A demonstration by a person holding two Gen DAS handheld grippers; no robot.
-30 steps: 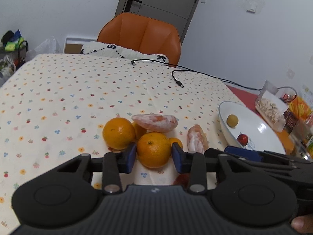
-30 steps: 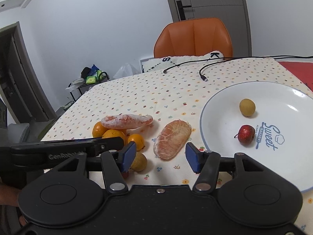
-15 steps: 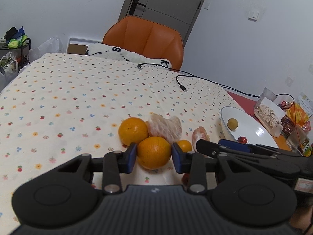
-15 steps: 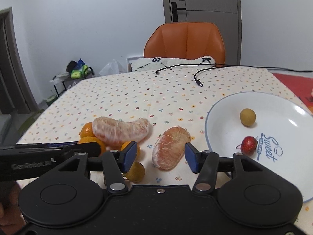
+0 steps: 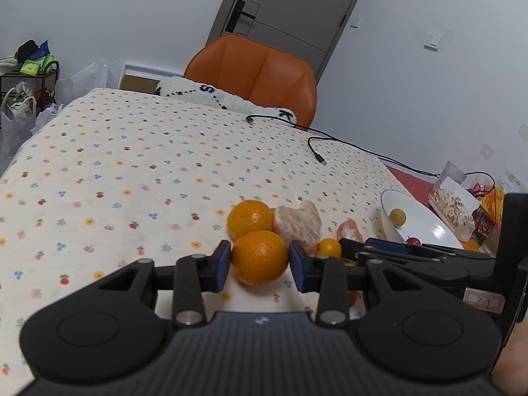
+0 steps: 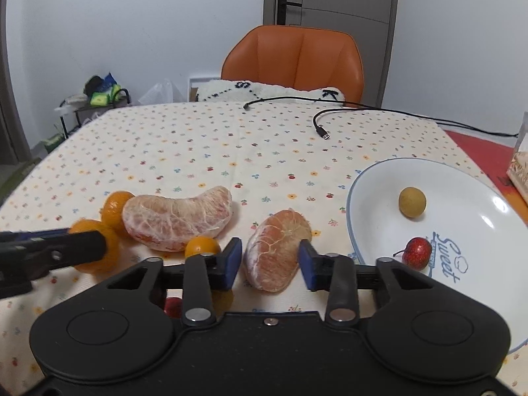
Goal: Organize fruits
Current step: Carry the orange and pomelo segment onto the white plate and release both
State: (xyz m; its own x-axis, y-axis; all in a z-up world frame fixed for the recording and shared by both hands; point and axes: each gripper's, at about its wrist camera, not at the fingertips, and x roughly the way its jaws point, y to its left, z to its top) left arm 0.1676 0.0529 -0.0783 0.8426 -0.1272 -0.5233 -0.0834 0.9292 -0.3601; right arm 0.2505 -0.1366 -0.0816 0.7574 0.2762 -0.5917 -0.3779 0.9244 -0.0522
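Observation:
My left gripper (image 5: 259,263) is shut on an orange (image 5: 259,257), its blue pads touching both sides. Behind it lie a second orange (image 5: 249,219), a peeled pomelo piece (image 5: 298,224) and a small kumquat (image 5: 327,247). My right gripper (image 6: 270,262) has closed in around a peeled pomelo segment (image 6: 276,249) on the tablecloth, its pads at both sides. To the left lie a larger pomelo piece (image 6: 178,217), oranges and a kumquat (image 6: 202,246). The white plate (image 6: 373,198) on the right holds a yellow-green fruit (image 6: 412,202) and a red fruit (image 6: 416,252).
A black cable (image 6: 321,122) lies across the far table. An orange chair (image 6: 293,56) with a white cushion stands behind. Snack packets (image 5: 457,203) sit beyond the plate on a red mat. A red fruit (image 6: 172,307) lies under my right gripper.
Both grippers lowered and moved forward over the fruit. The right jaws narrowed from wide open onto the pomelo segment. The left stays closed on its orange. The large pomelo piece shifted.

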